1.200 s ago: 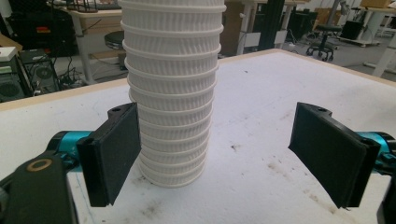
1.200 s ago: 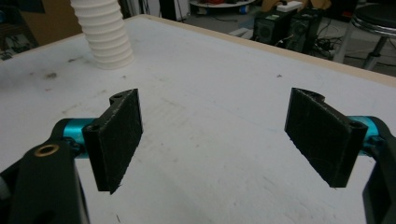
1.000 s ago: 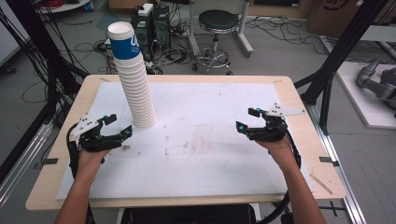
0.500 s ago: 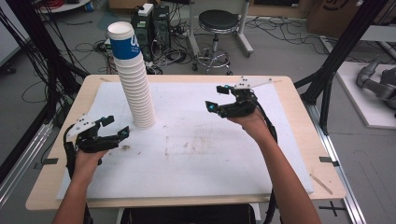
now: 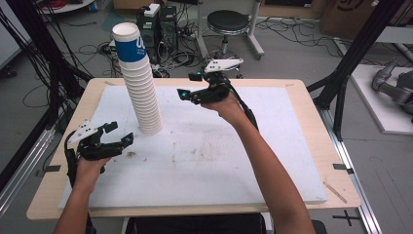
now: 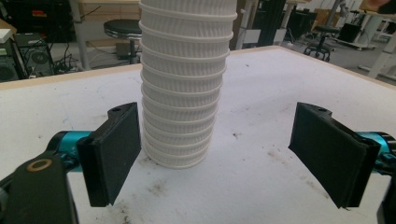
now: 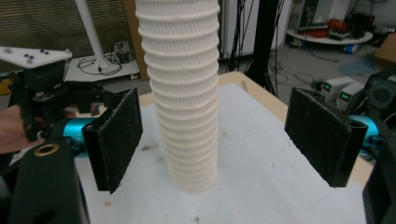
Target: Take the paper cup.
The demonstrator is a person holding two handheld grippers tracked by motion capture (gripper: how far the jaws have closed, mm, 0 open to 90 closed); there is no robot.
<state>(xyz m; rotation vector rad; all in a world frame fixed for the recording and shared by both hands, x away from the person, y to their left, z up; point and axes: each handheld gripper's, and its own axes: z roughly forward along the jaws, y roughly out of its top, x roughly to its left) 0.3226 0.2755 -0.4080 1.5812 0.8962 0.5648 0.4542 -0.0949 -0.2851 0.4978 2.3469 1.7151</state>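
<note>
A tall stack of white ribbed paper cups (image 5: 142,92), topped by a cup with a blue band, stands upright on the white board at back left. My left gripper (image 5: 122,132) rests low on the board, in front and to the left of the stack's foot, open and empty. In the left gripper view the stack (image 6: 182,88) stands a little beyond the wide-apart pads (image 6: 114,156). My right gripper (image 5: 189,85) is raised to the right of the stack, open, pointing at it. In the right gripper view the stack (image 7: 184,93) rises between and beyond the pads (image 7: 322,135).
The white board (image 5: 272,161) lies on a wooden table (image 5: 341,161) and carries some dirt marks near its middle. The other hand and gripper (image 7: 39,93) show past the stack. Behind the table stand a stool (image 5: 228,22), computer boxes (image 5: 158,22) and black frame posts (image 5: 350,63).
My right gripper has travelled from the right side of the board up and leftward to just beside the cup stack. The left gripper has barely shifted. The stack has not moved.
</note>
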